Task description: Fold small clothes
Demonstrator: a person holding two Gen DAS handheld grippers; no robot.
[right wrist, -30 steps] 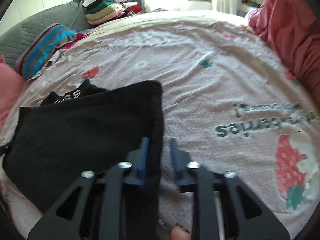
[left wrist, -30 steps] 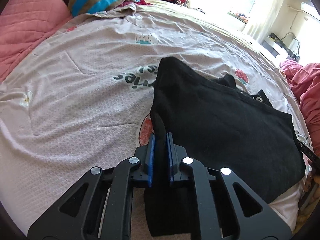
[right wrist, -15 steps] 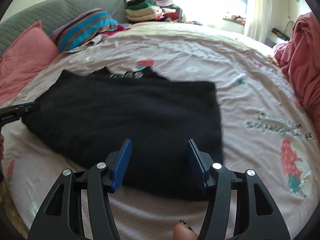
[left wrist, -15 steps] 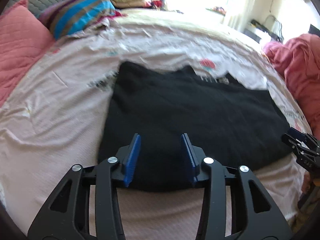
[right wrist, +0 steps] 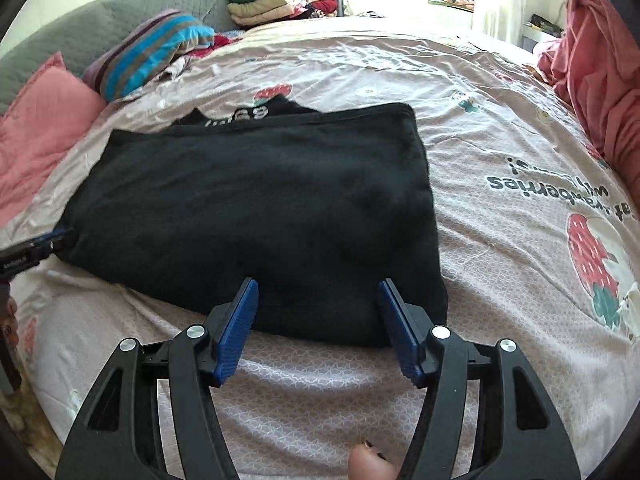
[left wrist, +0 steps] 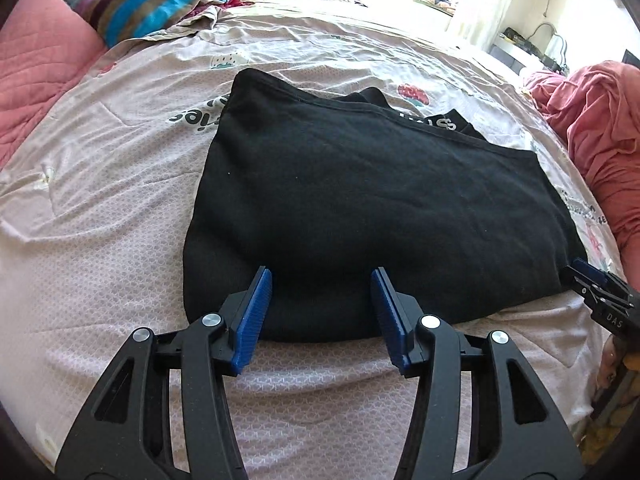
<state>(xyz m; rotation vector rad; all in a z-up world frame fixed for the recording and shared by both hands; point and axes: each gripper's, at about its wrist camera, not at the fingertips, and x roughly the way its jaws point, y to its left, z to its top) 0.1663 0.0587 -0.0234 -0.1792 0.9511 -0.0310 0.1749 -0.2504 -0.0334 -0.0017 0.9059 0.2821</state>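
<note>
A black garment (left wrist: 372, 200) lies folded flat on the pink strawberry-print bedsheet (left wrist: 100, 208); a waistband with white letters shows at its far edge (left wrist: 436, 122). It also shows in the right wrist view (right wrist: 256, 208). My left gripper (left wrist: 320, 312) is open and empty, just above the garment's near edge. My right gripper (right wrist: 318, 324) is open and empty over the near right part of the garment. The right gripper's tip shows at the right edge of the left wrist view (left wrist: 600, 292), and the left gripper's tip at the left edge of the right wrist view (right wrist: 36, 248).
A pink pillow (left wrist: 36, 72) and a striped cushion (left wrist: 156, 4) lie at the head of the bed. Stacked folded clothes (right wrist: 272, 0) sit at the far end. A pink blanket (left wrist: 600, 128) is heaped on the right side.
Both grippers let go of the black garment, opened wide and drew back toward its near edge. The garment now lies flat in a folded rectangle.
</note>
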